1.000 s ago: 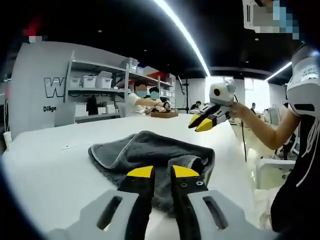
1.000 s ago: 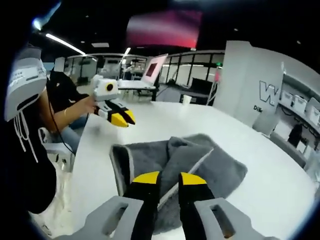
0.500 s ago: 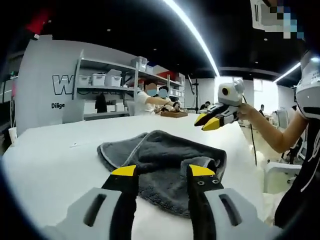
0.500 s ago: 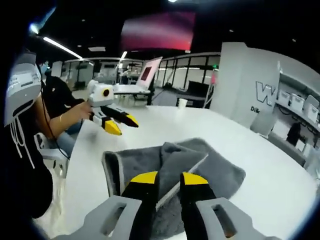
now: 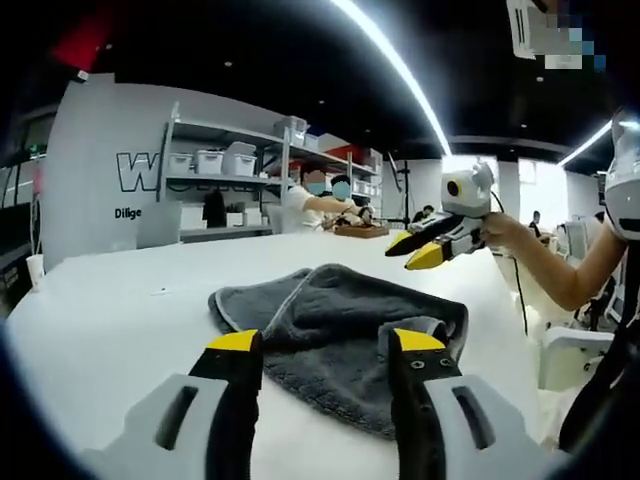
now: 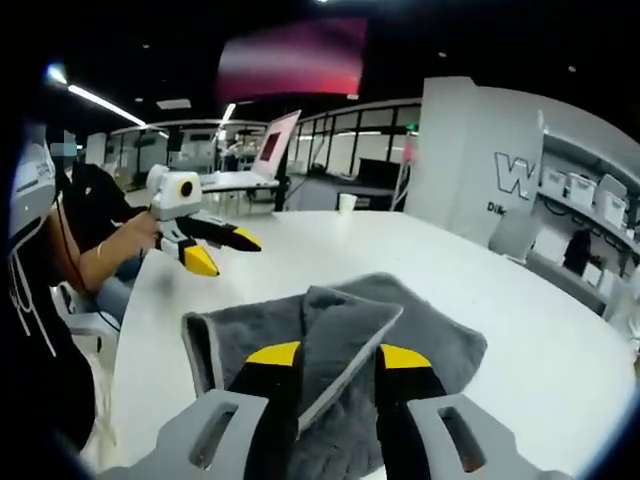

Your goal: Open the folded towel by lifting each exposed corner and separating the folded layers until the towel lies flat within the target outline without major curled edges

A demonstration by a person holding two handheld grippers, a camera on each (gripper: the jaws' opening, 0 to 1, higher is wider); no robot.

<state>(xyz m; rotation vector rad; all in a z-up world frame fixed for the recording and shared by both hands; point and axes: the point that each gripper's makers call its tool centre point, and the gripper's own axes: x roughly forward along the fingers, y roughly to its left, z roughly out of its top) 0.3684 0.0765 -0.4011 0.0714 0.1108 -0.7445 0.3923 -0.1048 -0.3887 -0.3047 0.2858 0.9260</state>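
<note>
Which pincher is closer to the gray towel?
About even. The left gripper and the right gripper both hang open, low over opposite edges of the gray towel; neither holds it.

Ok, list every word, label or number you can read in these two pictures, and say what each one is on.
"W": large outlined letter on the grey wall panel, cut off by the shelf; it also stands on the same panel in the right gripper view.
"Dilige": small dark text low on that panel, the rest hidden.
Bins on the shelf: any labels are too small to read.
</note>
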